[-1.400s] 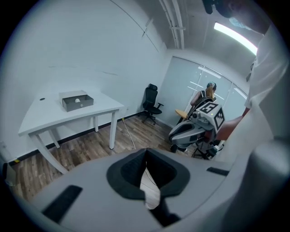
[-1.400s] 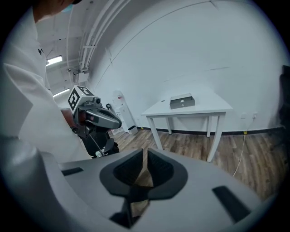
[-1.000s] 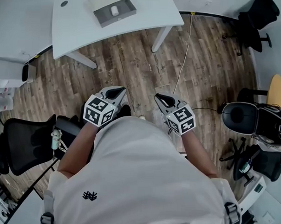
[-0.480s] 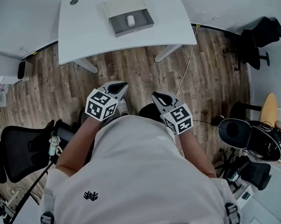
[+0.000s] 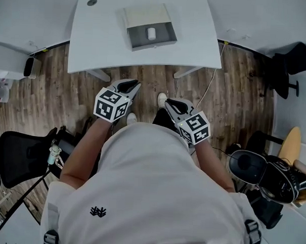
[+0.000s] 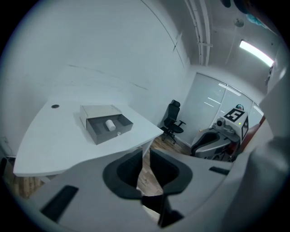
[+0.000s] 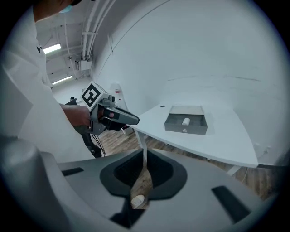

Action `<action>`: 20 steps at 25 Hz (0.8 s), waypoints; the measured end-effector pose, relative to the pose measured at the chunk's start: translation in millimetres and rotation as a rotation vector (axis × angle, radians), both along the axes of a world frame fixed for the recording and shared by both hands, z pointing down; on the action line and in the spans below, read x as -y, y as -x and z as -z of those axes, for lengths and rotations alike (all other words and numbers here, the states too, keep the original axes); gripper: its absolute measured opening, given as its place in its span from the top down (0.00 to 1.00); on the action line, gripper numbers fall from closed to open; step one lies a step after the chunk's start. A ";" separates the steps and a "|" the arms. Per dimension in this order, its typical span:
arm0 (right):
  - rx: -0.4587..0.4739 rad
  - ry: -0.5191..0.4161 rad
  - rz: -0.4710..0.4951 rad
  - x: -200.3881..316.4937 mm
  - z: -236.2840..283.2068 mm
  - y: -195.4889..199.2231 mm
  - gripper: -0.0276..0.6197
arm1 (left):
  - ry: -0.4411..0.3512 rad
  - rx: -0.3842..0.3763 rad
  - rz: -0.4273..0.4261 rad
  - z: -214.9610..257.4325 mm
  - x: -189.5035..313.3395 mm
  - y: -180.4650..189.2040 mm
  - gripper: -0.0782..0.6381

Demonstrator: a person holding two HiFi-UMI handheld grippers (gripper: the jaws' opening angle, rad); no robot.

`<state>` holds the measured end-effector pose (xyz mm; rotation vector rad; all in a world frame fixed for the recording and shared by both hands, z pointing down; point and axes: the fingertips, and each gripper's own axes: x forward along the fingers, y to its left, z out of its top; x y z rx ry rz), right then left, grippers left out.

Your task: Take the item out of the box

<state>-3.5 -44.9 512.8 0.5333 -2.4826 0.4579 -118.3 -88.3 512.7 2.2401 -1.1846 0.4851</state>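
Observation:
A grey box (image 5: 147, 15) stands on the white table (image 5: 95, 45) with its drawer pulled open, and a small white roll-like item (image 5: 151, 33) lies in the drawer. Both grippers hang over the wood floor, short of the table's near edge and apart from the box. My left gripper (image 5: 132, 85) has just been opening; its jaws stand a little apart with nothing between them. My right gripper (image 5: 170, 101) looks shut and empty. The left gripper view shows the box (image 6: 97, 111) and item (image 6: 110, 124) ahead of my left gripper (image 6: 144, 153). My right gripper (image 7: 144, 156) faces the box (image 7: 186, 129) and the item (image 7: 186, 121).
A black office chair (image 5: 20, 156) is at my left, another (image 5: 289, 74) at the far right, and a round black seat (image 5: 250, 166) at my right. Table legs (image 5: 188, 71) stand under the near edge. A white cabinet (image 5: 9, 62) sits left of the table.
The person has walked toward the table: table and box have come from the upper left to the top centre and look nearer. Both grippers have advanced with the person.

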 end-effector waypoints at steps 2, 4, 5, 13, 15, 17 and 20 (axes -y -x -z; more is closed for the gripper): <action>0.008 0.003 0.026 18.7 0.4 -3.0 0.91 | 0.000 0.011 0.039 1.5 20.4 2.0 0.81; 0.015 0.003 0.050 38.5 0.4 -8.6 0.91 | -0.003 0.030 0.074 3.0 41.5 3.2 0.81; 0.021 0.004 0.058 48.7 -0.4 -12.2 0.91 | -0.002 0.045 0.089 2.3 52.0 3.6 0.81; 0.078 0.009 0.063 127.9 -3.5 -47.0 0.91 | 0.074 0.164 0.180 -14.3 138.2 7.4 0.67; 0.082 0.013 0.050 140.4 -6.4 -55.4 0.91 | 0.091 0.184 0.191 -18.3 153.8 9.8 0.65; 0.086 0.018 0.035 150.9 -8.0 -65.4 0.91 | 0.104 0.201 0.200 -22.5 167.6 10.1 0.64; 0.087 0.028 0.022 164.2 -11.5 -83.3 0.91 | 0.133 0.217 0.220 -32.0 188.4 7.7 0.57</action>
